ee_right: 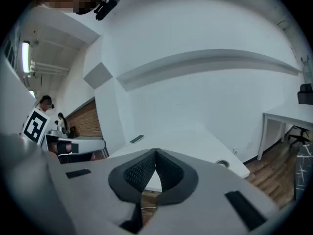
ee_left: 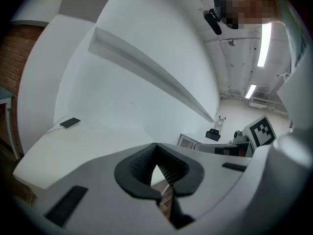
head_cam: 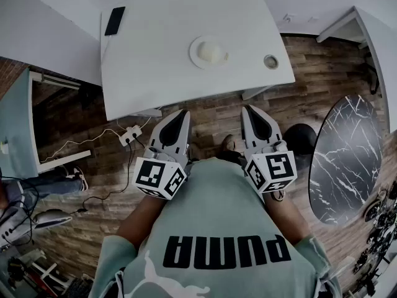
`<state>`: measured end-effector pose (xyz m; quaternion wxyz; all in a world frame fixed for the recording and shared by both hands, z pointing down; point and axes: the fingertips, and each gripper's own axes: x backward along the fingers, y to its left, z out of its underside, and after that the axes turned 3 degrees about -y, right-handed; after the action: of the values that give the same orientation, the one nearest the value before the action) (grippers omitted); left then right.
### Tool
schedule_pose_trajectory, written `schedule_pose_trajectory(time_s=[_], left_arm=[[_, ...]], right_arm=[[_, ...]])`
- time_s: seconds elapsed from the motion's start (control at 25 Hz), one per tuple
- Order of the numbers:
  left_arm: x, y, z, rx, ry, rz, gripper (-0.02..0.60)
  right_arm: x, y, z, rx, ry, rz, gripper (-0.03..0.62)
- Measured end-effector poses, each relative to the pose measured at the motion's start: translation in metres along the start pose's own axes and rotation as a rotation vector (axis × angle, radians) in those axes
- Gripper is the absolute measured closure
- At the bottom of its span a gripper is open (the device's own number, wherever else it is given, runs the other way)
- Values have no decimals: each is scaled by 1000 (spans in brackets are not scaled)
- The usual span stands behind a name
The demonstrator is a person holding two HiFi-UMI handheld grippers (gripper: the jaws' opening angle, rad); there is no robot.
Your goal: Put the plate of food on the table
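So, both tongs were clenched with nothing in them. The left gripper [head_cam: 183, 112] had its dark pads [ee_left: 142, 166] pressed together at the tips in its own view, and the right gripper [head_cam: 247, 108] showed the same. Both were held close to the person's chest, side by side and apart, pointing toward the white table [head_cam: 155, 67].

The plate of food [head_cam: 208, 51] sat on that table, well ahead of both tongs and roughly between their lines, touched by neither. A pale lump of food [head_cam: 213, 53] lay on it.

A phone [head_cam: 115, 20] lay at the table's far corner, ahead and left of the left gripper. A round cable port [head_cam: 271, 61] sat ahead of the right gripper, slightly to its right. A power strip [head_cam: 131, 134] lay on the wood floor [head_cam: 217, 120] just left of the left gripper's tip. A dark marble tabletop [head_cam: 346, 160] stood well right of the right gripper.
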<state>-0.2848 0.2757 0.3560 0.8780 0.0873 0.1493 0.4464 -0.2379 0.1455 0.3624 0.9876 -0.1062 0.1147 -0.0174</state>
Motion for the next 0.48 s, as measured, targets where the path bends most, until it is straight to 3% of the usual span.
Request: schedule_pose_trajectory(time_s=[0.2,0.48], left_arm=[[-23,-22,2,14,5,-38,577],[-46,-25,7,101,1,-124,577]], right_arm=[[1,-34,-6,-4,11,-39,588],[-10,-70,-4,-25,44,-114,588]])
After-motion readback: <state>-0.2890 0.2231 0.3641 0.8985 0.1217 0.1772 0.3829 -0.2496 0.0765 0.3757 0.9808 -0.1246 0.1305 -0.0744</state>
